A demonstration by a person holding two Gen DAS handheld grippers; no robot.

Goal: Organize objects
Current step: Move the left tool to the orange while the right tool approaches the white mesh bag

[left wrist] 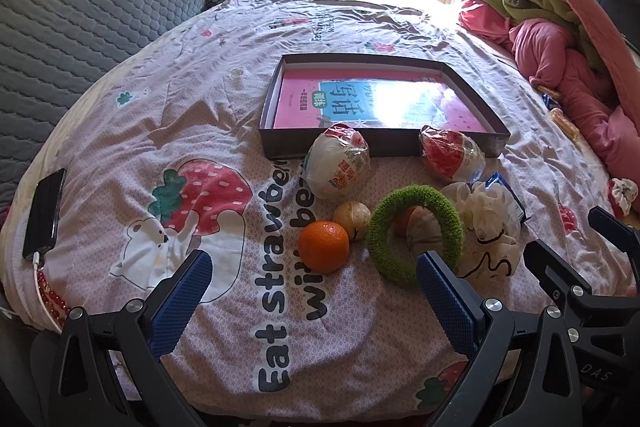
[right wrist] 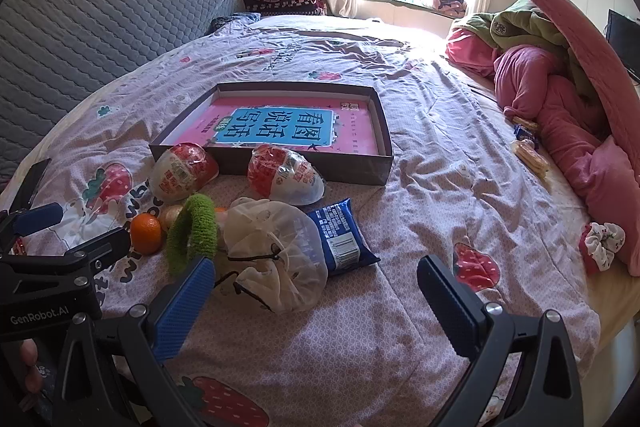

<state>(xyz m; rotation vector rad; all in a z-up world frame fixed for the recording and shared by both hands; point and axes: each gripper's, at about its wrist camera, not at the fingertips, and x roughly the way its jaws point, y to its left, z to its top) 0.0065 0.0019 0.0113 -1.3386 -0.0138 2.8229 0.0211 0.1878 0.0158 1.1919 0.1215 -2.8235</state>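
Observation:
A shallow dark box [left wrist: 384, 143] [right wrist: 348, 169] with a pink book inside lies on the bed. In front of it lie two wrapped egg-shaped packages [left wrist: 338, 161] [left wrist: 450, 153] [right wrist: 184, 169] [right wrist: 286, 175], an orange [left wrist: 323, 246] [right wrist: 146, 229], a yellowish fruit [left wrist: 352, 219], a green fuzzy ring [left wrist: 414, 233] [right wrist: 192, 233], a white mesh pouch [left wrist: 488, 231] [right wrist: 276, 255] and a blue packet [right wrist: 340, 235]. My left gripper [left wrist: 316, 297] is open and empty, just short of the orange and ring. My right gripper [right wrist: 316, 297] is open and empty, beside the pouch.
A phone [left wrist: 44, 213] on a cable lies at the bed's left edge. Pink and green bedding [right wrist: 560, 107] is heaped on the right, with snack packets [right wrist: 528, 147] and a scrunchie [right wrist: 602, 239] near it. A grey quilted headboard [left wrist: 80, 7] stands at the left.

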